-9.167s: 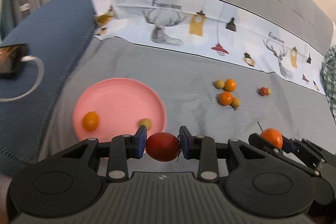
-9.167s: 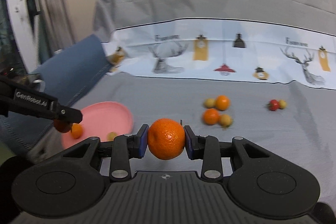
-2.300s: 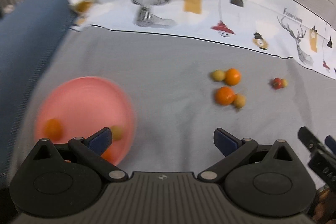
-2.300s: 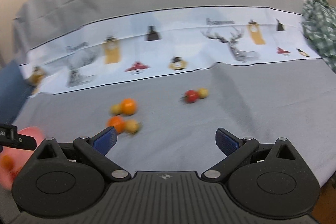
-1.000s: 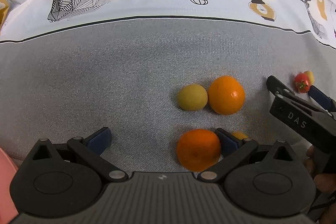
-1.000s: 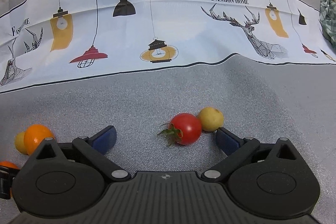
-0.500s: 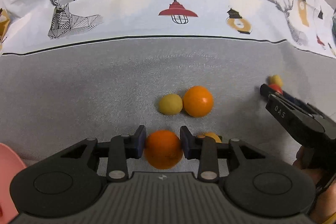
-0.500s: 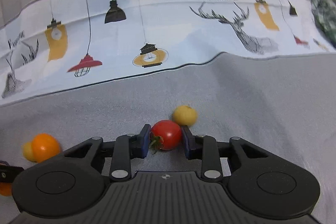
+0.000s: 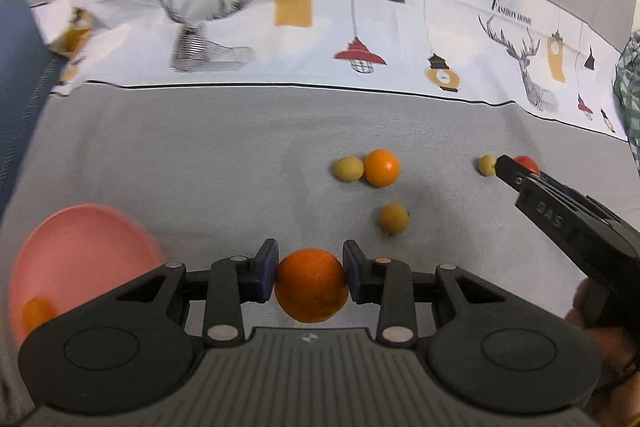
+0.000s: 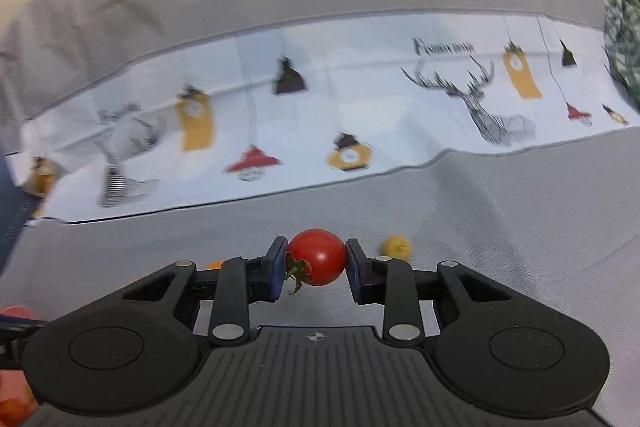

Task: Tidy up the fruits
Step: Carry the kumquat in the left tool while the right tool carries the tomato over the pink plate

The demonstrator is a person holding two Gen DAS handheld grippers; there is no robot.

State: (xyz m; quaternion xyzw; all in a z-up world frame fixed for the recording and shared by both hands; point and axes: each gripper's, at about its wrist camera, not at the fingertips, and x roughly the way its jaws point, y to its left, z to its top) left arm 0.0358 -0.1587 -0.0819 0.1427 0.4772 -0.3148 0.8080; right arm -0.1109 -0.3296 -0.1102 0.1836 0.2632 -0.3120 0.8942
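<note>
The left tongs are clamped on an orange at lower centre of the left view, with the pink plate at lower left. The right tongs grip a red tomato at centre of the right view. Three yellow fruits and another orange lie on the grey bed cover, right of centre.

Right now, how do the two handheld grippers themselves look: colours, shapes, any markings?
The left gripper and the right gripper look alike: matte black plastic body, ribbed centre plate, round side discs, silver pivot pins, blue finger pads. Raised letters "DAS" mark the right one's side.
</note>
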